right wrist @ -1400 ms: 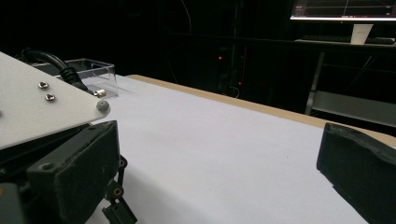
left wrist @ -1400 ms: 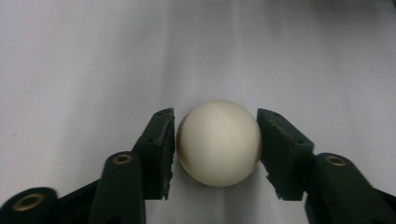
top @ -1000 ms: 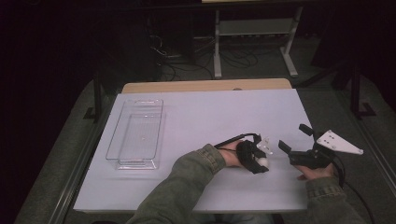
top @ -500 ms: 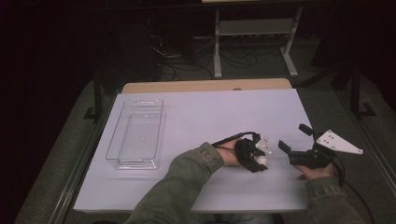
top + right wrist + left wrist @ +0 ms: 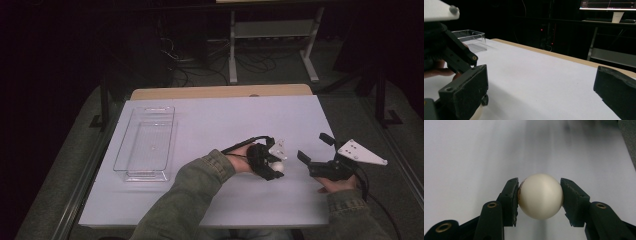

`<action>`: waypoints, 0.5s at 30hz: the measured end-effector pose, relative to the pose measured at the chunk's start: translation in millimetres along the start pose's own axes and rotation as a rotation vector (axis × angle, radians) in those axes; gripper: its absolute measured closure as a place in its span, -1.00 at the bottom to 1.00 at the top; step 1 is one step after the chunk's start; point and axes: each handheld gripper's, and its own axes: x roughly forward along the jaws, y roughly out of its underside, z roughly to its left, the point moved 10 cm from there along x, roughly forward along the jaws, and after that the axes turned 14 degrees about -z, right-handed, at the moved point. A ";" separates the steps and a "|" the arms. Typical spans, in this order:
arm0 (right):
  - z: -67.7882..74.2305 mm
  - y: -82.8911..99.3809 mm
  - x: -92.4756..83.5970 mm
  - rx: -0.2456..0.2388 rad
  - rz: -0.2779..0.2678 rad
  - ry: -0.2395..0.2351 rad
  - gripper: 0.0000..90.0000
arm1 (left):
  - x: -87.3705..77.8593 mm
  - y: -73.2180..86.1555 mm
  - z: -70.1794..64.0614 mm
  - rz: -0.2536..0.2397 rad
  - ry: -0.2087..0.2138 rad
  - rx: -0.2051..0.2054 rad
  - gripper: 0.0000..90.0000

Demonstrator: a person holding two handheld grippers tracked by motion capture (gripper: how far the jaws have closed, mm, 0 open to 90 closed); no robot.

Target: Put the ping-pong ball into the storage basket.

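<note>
A small, smooth cream-white ball sits clamped between the pads of the left tool, just above the white-covered bench. The right tool, jaws spread wide and empty, waits just beside it. Gripped only at two points on its rounded sides, the ball could squirt free and roll away. The clear rectangular plastic tray lies well apart beyond the left tool; the ball's underside is hidden.

In the right gripper view the clear tray is half hidden behind the left hand-held gripper, the white ball gets cut off at the bottom edge, and the far bench in the left gripper view is just blur.
</note>
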 end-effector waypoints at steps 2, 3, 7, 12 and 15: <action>0.1 0.0 0.0 0.000 0.000 0.000 -1.00 | -2.4 -0.7 0.2 0.000 -0.004 -0.005 0.13; 0.1 -0.2 0.0 -0.001 -0.001 0.000 -1.00 | -3.8 -0.9 0.0 0.003 -0.002 -0.003 0.13; 0.1 -0.3 -0.2 -0.001 -0.001 0.000 -1.00 | -10.5 -4.3 1.0 -0.004 -0.010 -0.004 0.13; 0.8 0.1 0.1 -0.002 0.001 -0.002 -1.00 | -22.1 -9.4 5.5 -0.017 -0.032 -0.020 0.13; 0.8 -0.2 0.2 -0.003 -0.001 -0.001 -1.00 | -30.3 -12.5 9.2 -0.029 -0.041 -0.031 0.13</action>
